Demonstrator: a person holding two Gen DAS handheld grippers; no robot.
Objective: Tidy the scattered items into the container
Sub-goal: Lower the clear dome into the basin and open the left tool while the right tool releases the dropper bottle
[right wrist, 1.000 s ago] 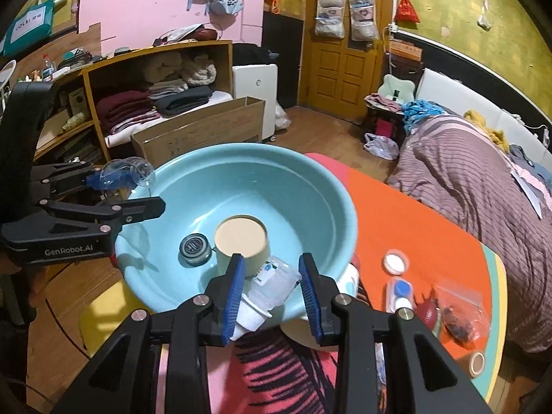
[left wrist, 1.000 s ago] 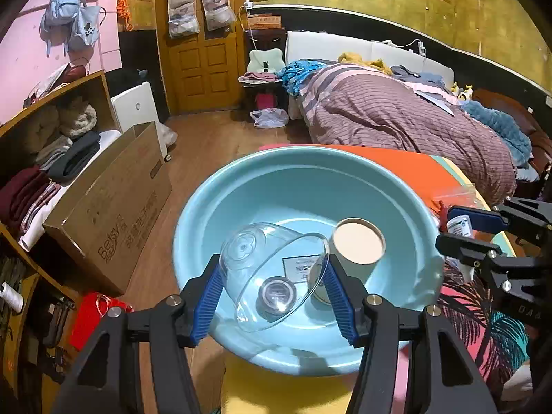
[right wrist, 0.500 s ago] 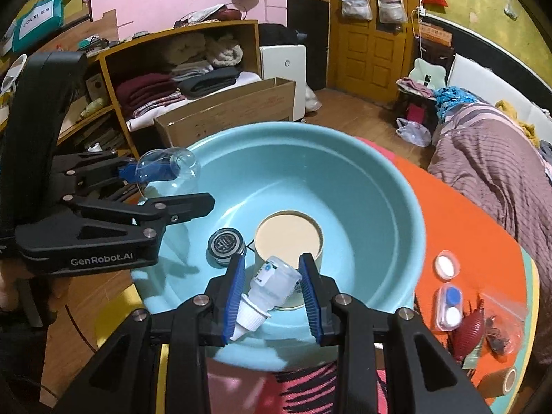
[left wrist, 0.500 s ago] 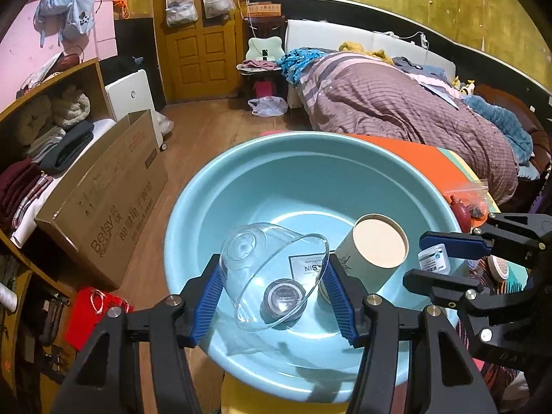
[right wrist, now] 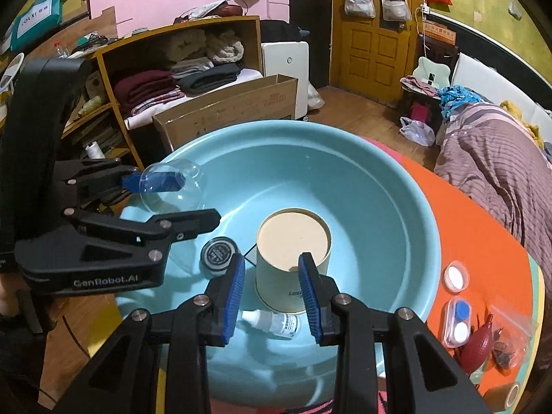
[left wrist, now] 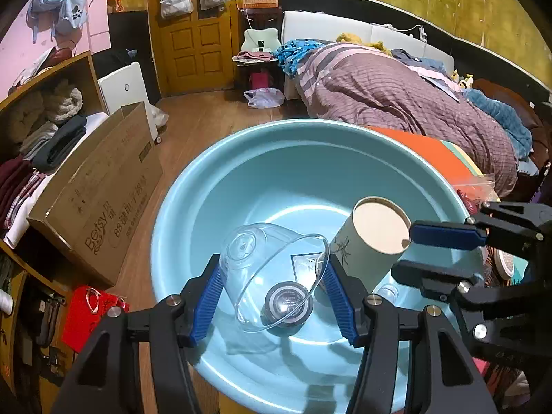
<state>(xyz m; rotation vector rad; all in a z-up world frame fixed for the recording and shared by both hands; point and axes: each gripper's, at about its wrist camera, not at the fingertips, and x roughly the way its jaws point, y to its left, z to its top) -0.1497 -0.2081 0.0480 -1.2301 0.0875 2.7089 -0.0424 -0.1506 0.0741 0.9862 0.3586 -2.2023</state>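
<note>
A light-blue basin (left wrist: 310,127) (right wrist: 310,129) holds an upright paper canister with a beige lid (left wrist: 376,231) (right wrist: 293,241) and a black round tin (left wrist: 286,305) (right wrist: 219,252). A small white dropper bottle (right wrist: 272,322) (left wrist: 388,291) lies on its side by the canister's base. My left gripper (left wrist: 272,276) (right wrist: 176,200) is shut on a clear plastic bowl (left wrist: 272,265) (right wrist: 172,186), tilted above the basin's near-left part. My right gripper (right wrist: 272,289) (left wrist: 431,252) stands open over the basin, above the bottle, with nothing between its pads.
On the orange table mat (right wrist: 465,224) right of the basin lie a white cap (right wrist: 455,276), a contact lens case (right wrist: 457,321), a red bulb in a plastic bag (right wrist: 483,341) and a tape roll (right wrist: 510,393). A cardboard box (left wrist: 103,189) stands on the floor to the left.
My right gripper has opened and the small white bottle it held now lies in the basin. Both grippers have moved further in over the basin; the left still holds the clear bowl.
</note>
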